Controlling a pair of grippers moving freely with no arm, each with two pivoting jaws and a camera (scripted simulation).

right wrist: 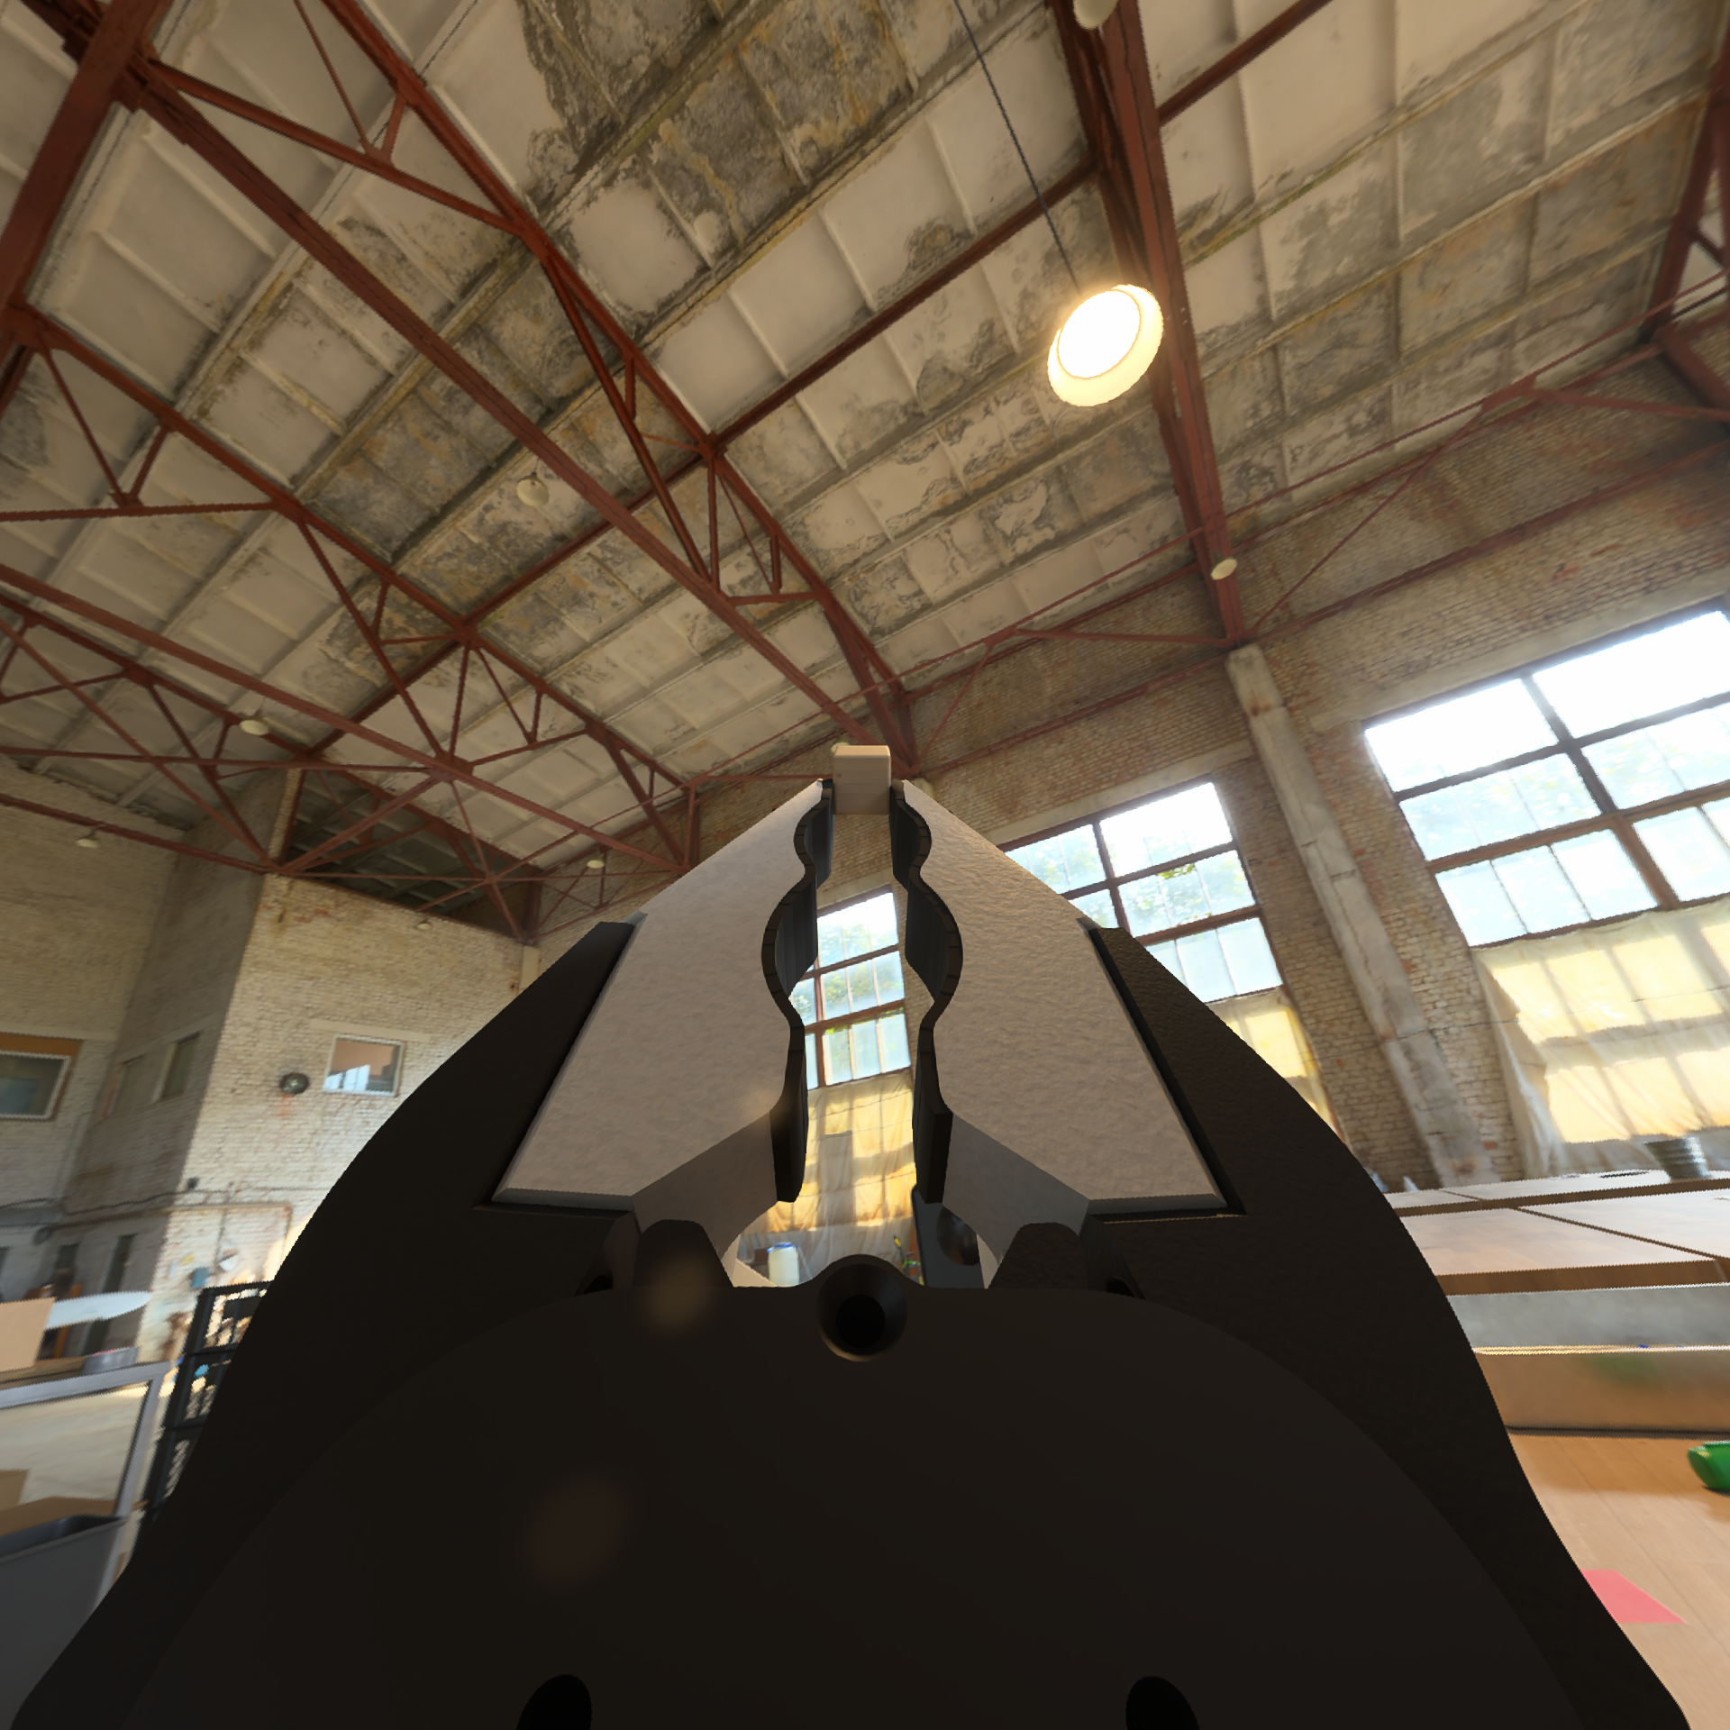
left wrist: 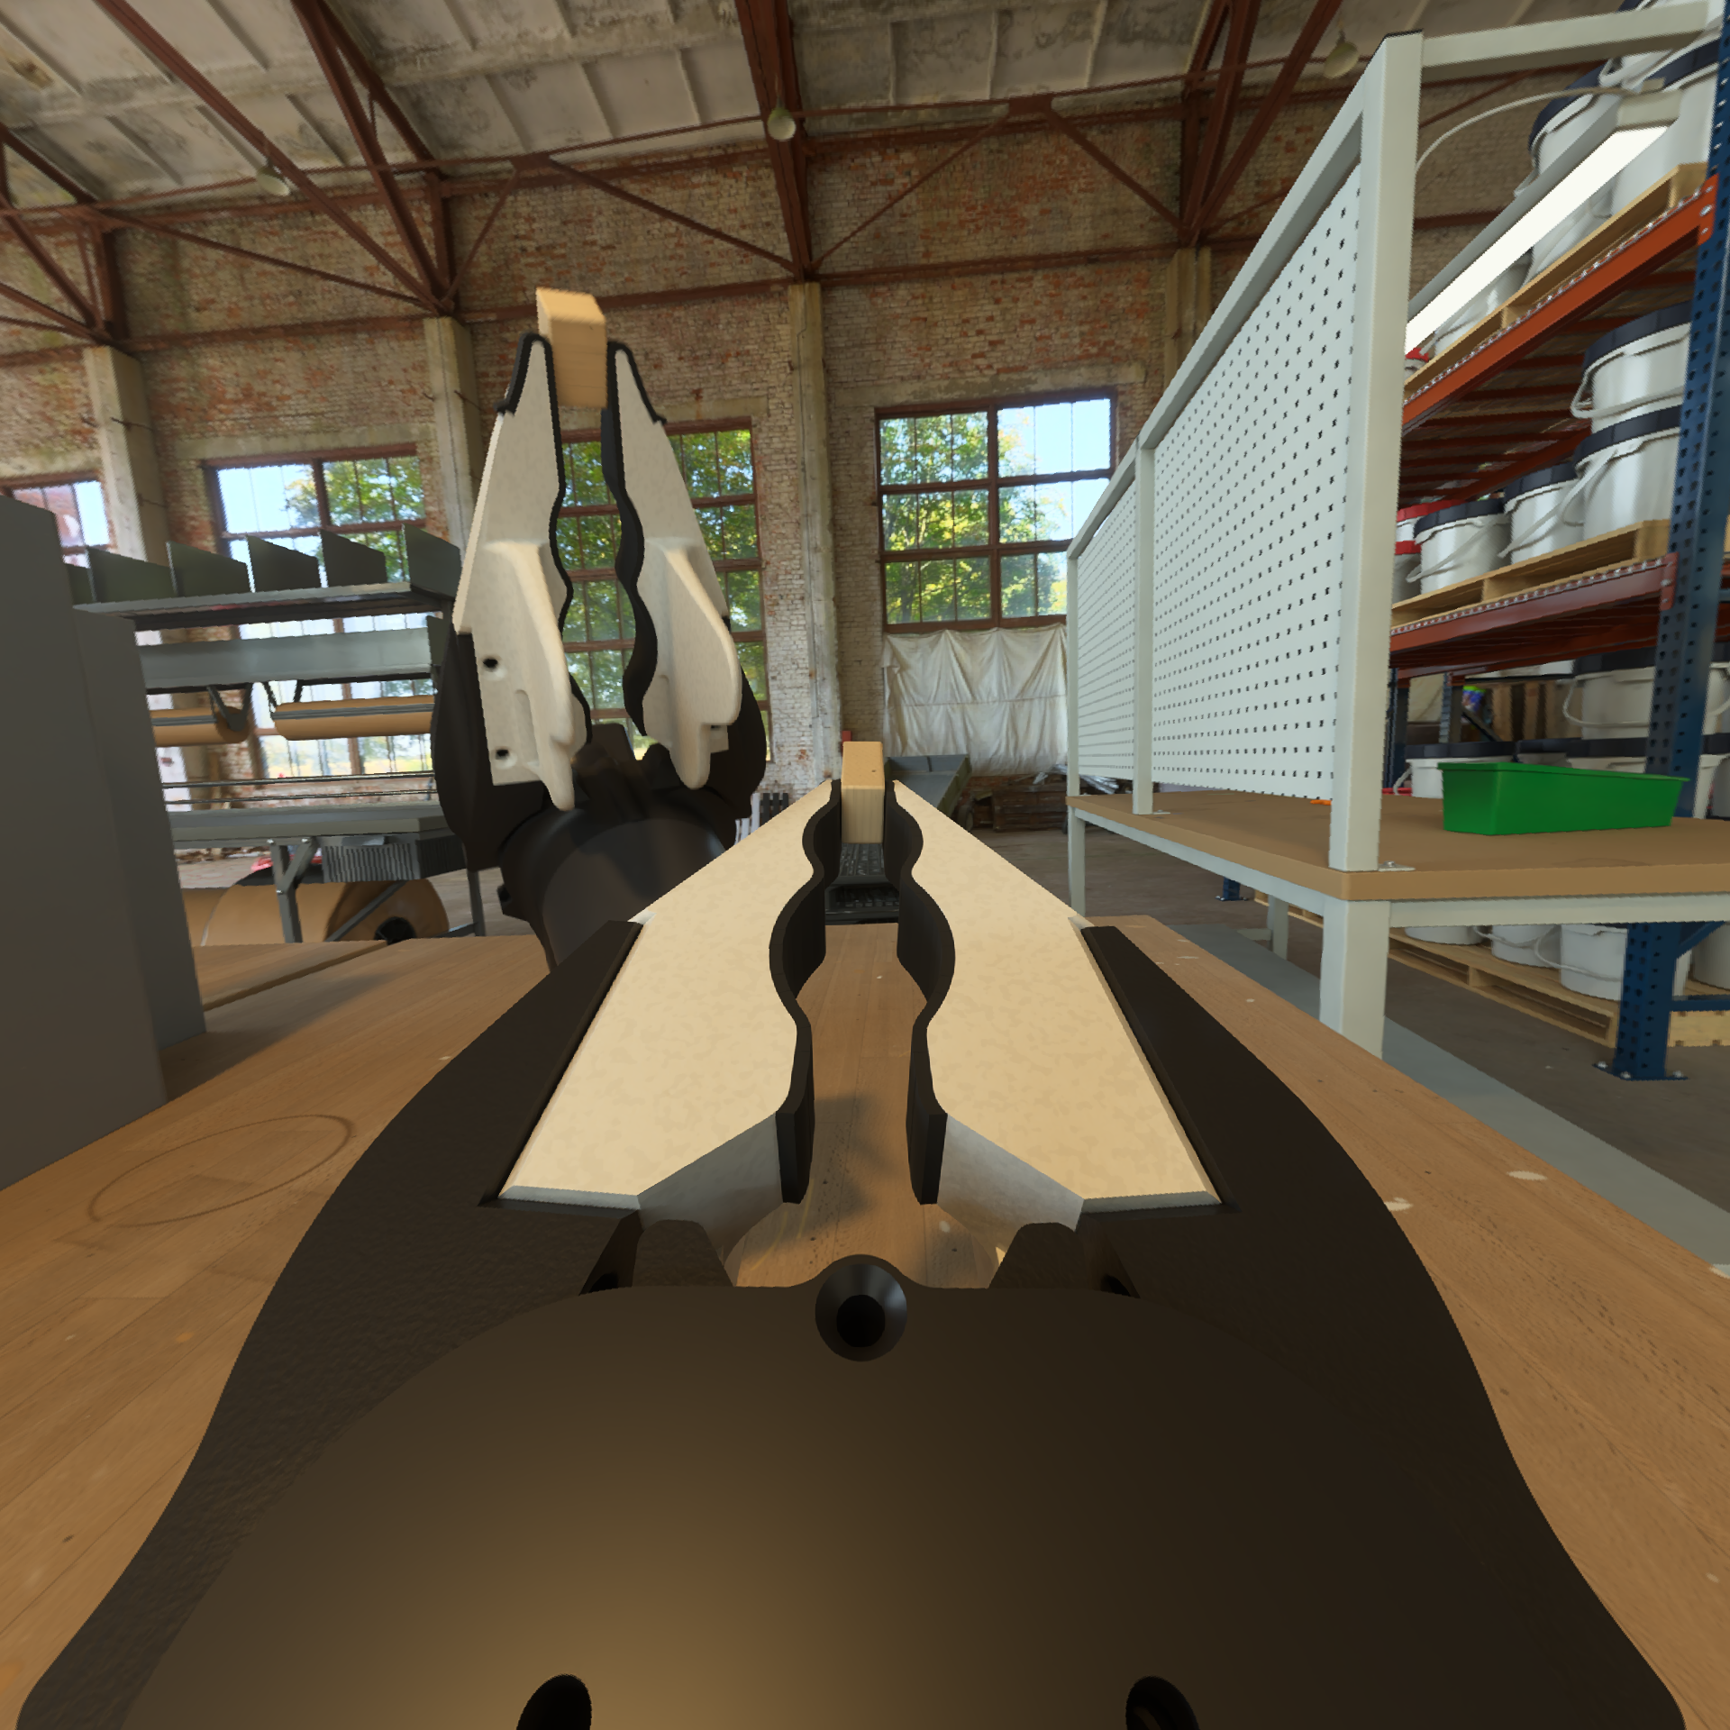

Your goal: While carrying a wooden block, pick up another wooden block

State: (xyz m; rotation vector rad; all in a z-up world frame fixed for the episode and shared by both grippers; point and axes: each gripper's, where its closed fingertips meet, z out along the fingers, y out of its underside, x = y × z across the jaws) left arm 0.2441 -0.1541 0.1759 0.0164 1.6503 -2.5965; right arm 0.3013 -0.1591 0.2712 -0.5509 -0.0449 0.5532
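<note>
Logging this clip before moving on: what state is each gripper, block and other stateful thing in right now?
left gripper: shut on a wooden block, pointing level above the workbench.
left wooden block: pinched at the fingertips, off the workbench.
right gripper: shut on a wooden block, pointing upward.
right wooden block: pinched at the fingertips, raised.
green bin: upright on the side table.
ceiling lamp: lit.

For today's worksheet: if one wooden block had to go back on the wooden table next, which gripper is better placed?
Probably left: the left gripper holds its block low over the table; the right gripper points upward.
</note>
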